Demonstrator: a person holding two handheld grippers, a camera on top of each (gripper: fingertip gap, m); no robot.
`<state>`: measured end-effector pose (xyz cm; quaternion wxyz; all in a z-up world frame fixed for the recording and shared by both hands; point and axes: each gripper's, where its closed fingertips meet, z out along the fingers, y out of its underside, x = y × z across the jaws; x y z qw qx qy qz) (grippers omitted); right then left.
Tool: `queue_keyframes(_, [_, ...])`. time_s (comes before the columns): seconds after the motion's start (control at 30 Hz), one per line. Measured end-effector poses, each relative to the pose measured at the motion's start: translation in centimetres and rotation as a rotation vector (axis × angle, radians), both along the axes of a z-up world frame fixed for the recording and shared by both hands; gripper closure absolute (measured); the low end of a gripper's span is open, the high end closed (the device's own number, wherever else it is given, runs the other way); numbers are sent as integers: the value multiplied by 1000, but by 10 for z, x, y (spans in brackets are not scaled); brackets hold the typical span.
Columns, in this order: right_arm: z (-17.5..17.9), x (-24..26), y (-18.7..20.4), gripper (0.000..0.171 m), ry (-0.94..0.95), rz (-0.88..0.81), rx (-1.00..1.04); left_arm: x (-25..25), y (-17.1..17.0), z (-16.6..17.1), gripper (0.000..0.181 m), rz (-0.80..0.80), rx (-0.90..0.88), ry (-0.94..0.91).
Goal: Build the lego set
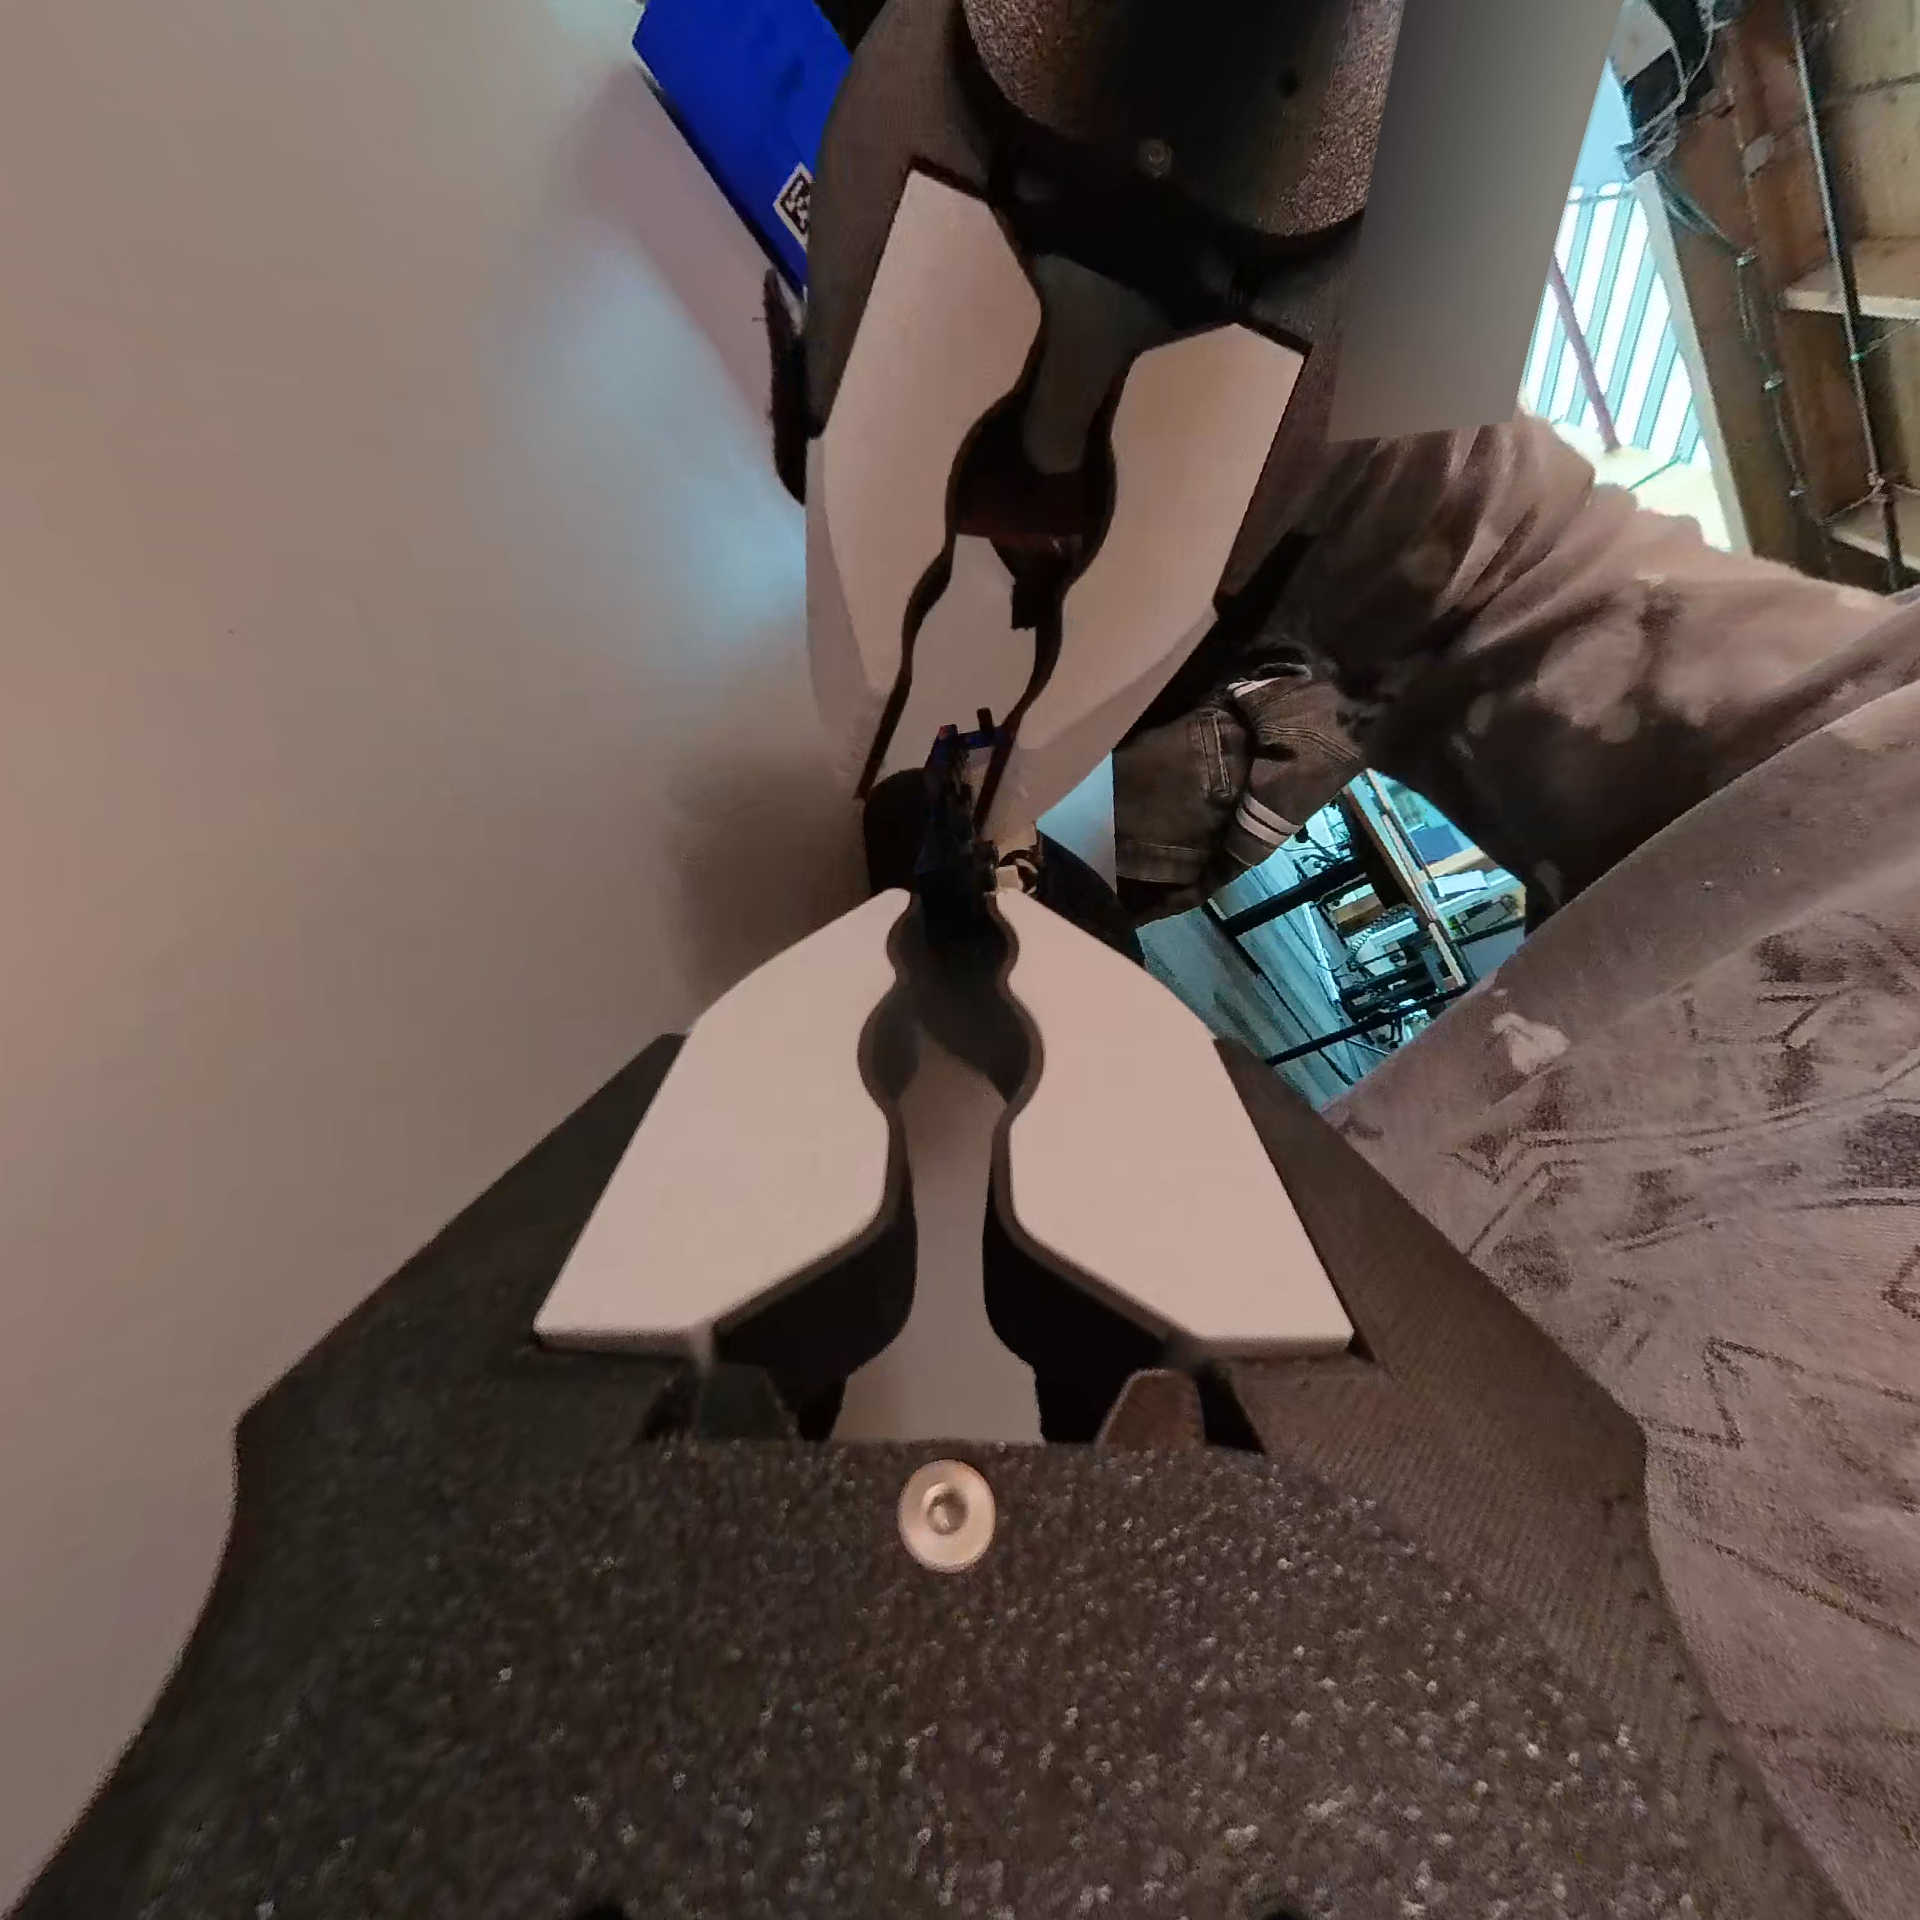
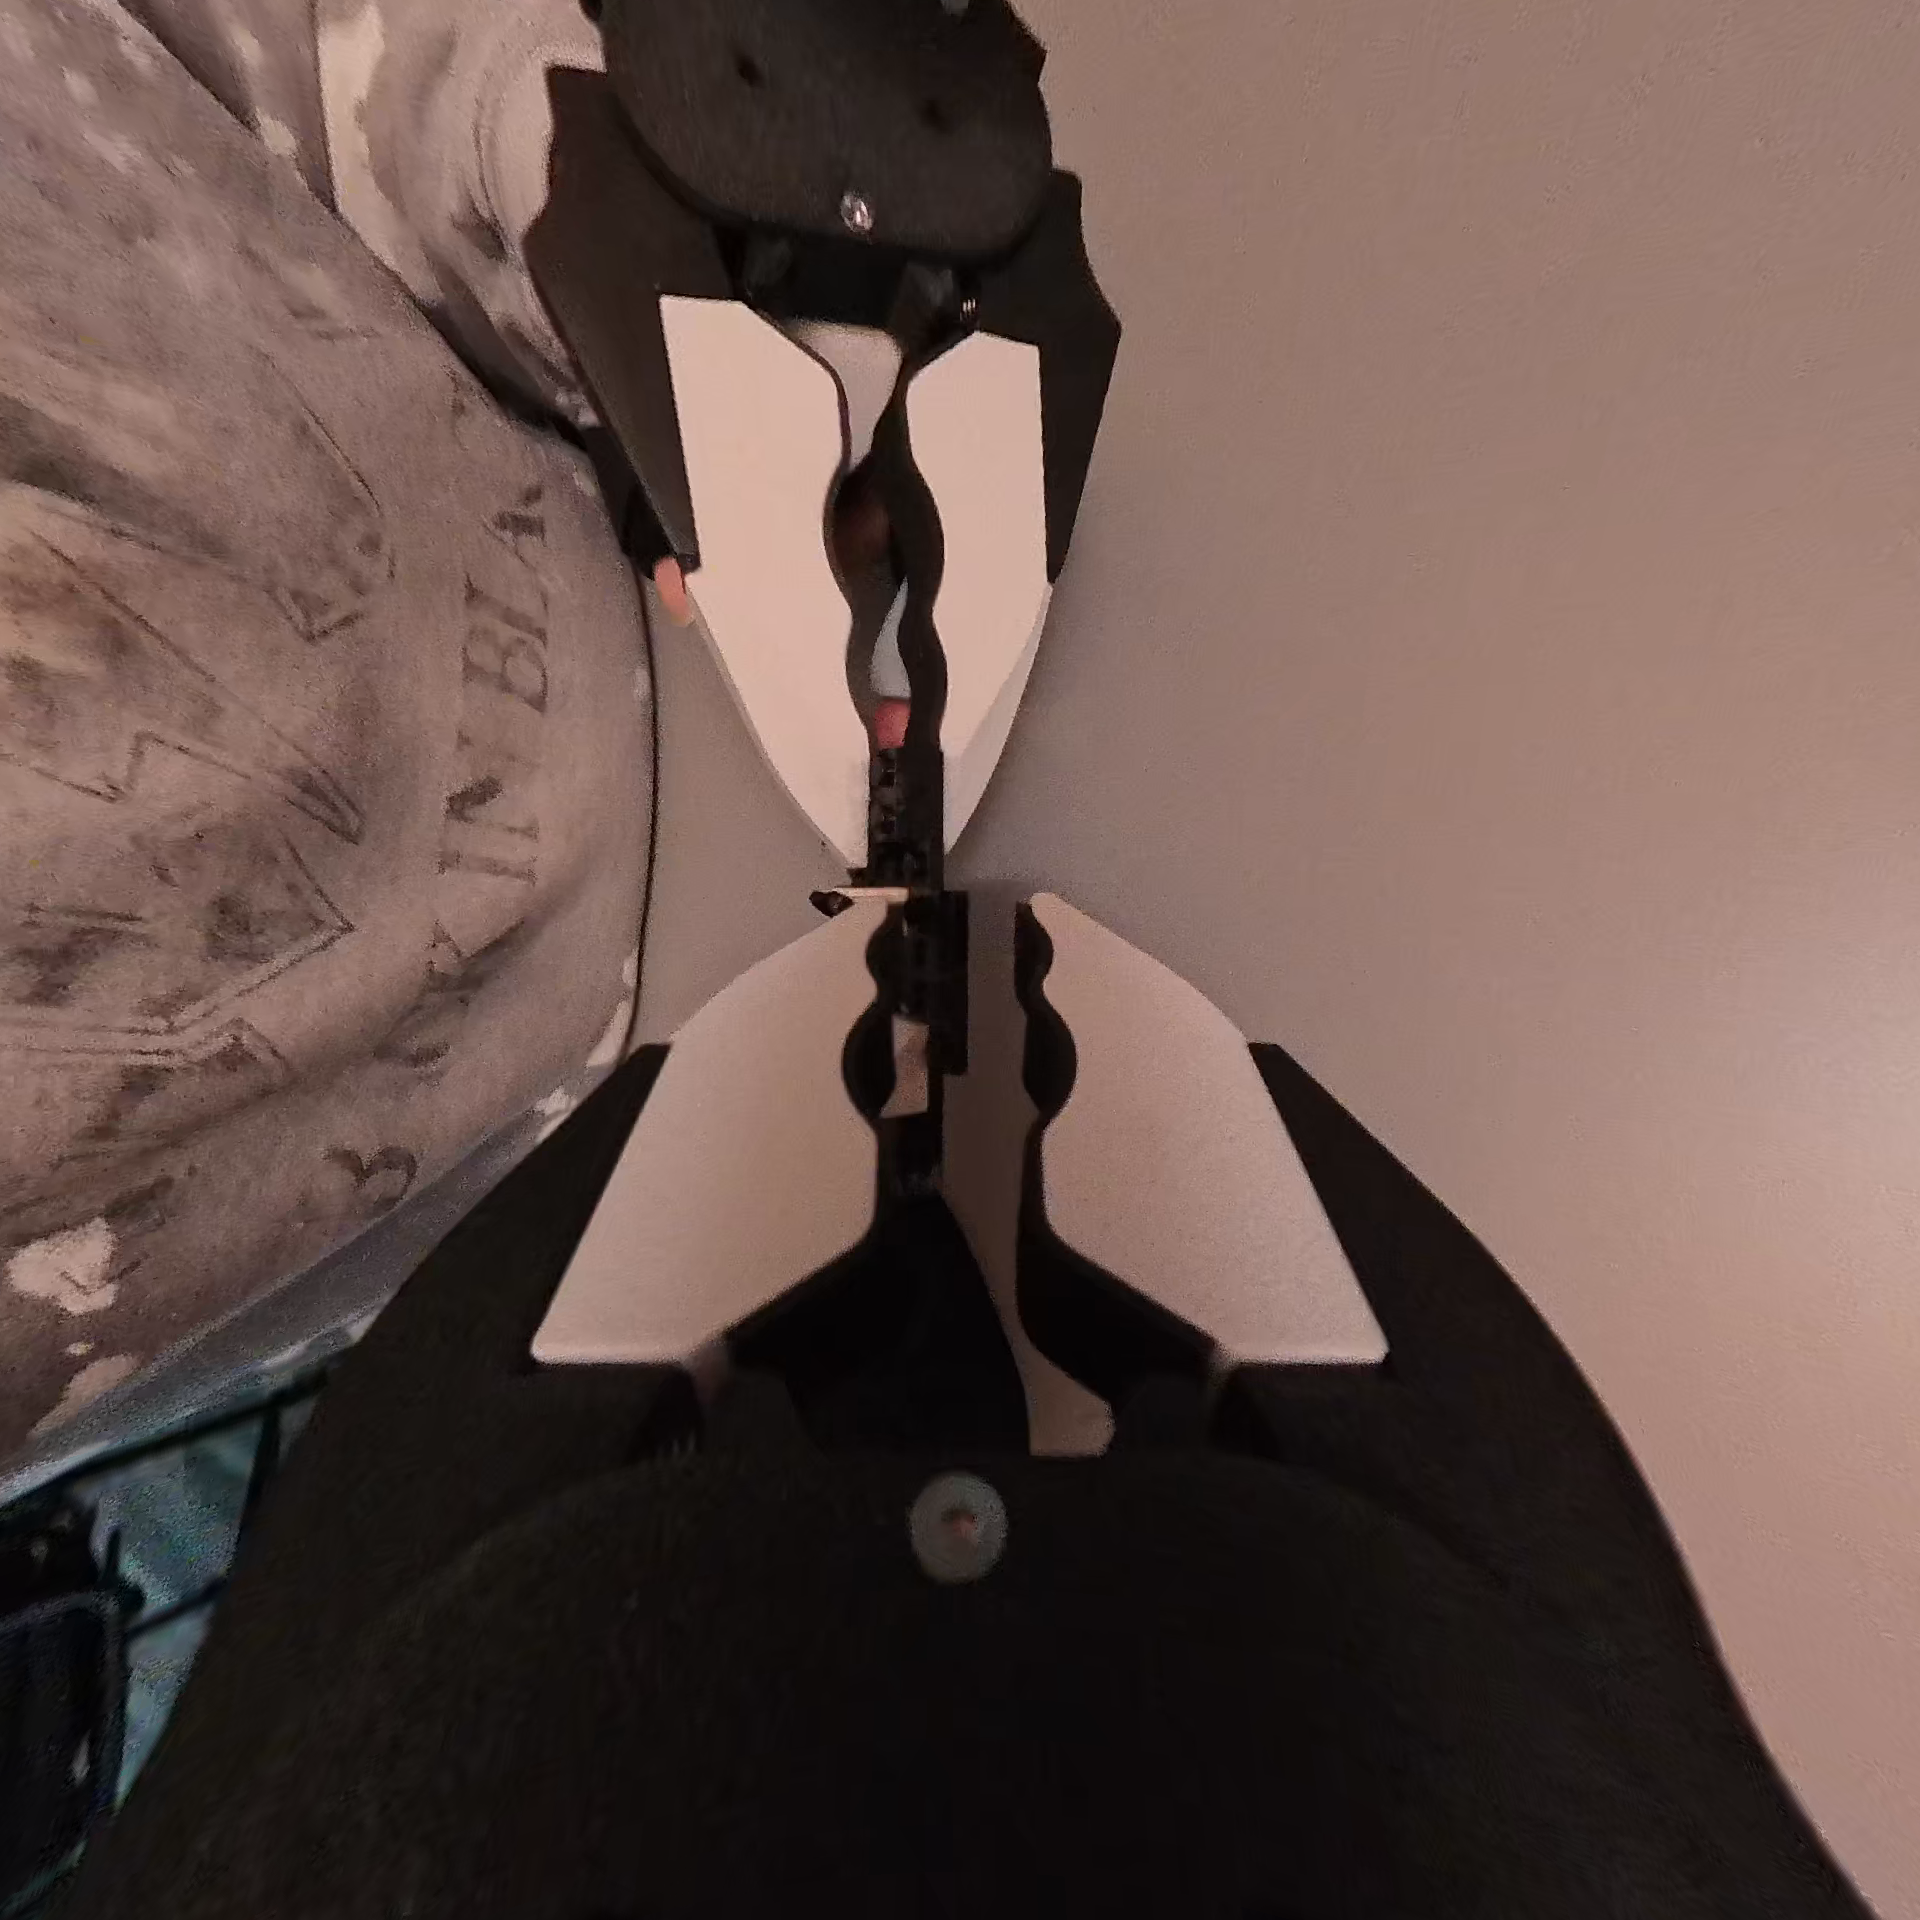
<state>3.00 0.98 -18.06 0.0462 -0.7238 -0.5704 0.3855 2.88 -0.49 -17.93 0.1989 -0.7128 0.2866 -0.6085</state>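
Your narrow dark lego assembly with blue parts (image 1: 951, 842) is held clear of the pale worktop (image 1: 364, 727), suspended between the two grippers, which face each other tip to tip. Your left gripper (image 1: 954, 920) has its white-padded fingers nearly closed, pinching one end of the assembly at the very tips. In the right wrist view, the right gripper (image 2: 951, 925) stands partly open: the black studded strip (image 2: 928, 966) lies against its left finger, and a visible gap separates it from the right finger, so I cannot confirm a firm hold on that side. A small pale piece (image 2: 868, 894) projects sideways from the assembly at the point where the gripper tips meet. The grey patterned garment (image 2: 260, 675) of the person sits just beside the work, and a blue box (image 1: 748, 125) rests farther off on the worktop. Risks, in my judgement: the left hold is shallow, so any push from the right could pivot or eject the assembly; misaligned studs under pressure could split the slender strip; and the projecting piece could be knocked off by a finger.
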Motion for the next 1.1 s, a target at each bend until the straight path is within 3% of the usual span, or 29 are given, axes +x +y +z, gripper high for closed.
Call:
queue_keyframes(0.4, [-6,-10,-17,162,-25,143,8,-2,-4,0,172,-28,32,7])
queue_keyframes(0.87, [-13,-11,-15,165,80,-151,-1,-1,-3,-8,171,-48,64,27])
queue_keyframes(1.1, [7,-6,-9,149,199,-210,61,-8,4,5,172,-66,-57,-97])
